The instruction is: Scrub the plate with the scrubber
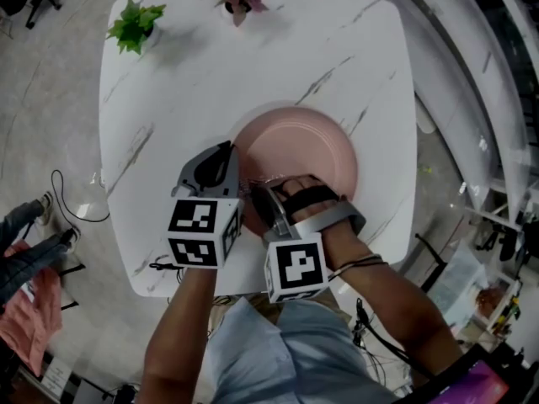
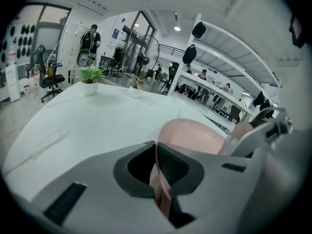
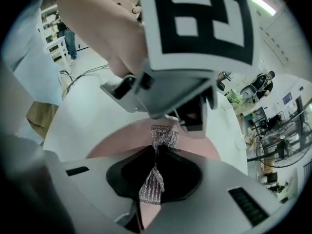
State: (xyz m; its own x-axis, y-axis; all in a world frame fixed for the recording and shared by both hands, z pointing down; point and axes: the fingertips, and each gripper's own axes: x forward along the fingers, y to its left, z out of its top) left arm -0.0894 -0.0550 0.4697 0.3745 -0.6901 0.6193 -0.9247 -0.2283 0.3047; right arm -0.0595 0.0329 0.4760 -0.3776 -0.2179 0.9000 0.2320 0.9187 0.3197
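A pink plate [image 1: 299, 146] lies on the white marble table [image 1: 194, 82], near its front edge. My left gripper [image 1: 231, 156] is shut on the plate's left rim; in the left gripper view the thin pink rim [image 2: 157, 172] runs between the jaws. My right gripper [image 1: 263, 190] is shut on a silver mesh scrubber [image 3: 155, 178]. The scrubber's free end [image 3: 164, 137] rests on the plate [image 3: 122, 143] at its near side. The left gripper's marker cube [image 3: 197, 26] hangs just above it in the right gripper view.
A green potted plant [image 1: 135, 25] and a reddish one [image 1: 242, 0] stand at the table's far edge. The table's front edge runs just below the grippers. A cable [image 1: 67, 200] lies on the floor at the left. Shelving stands at the right.
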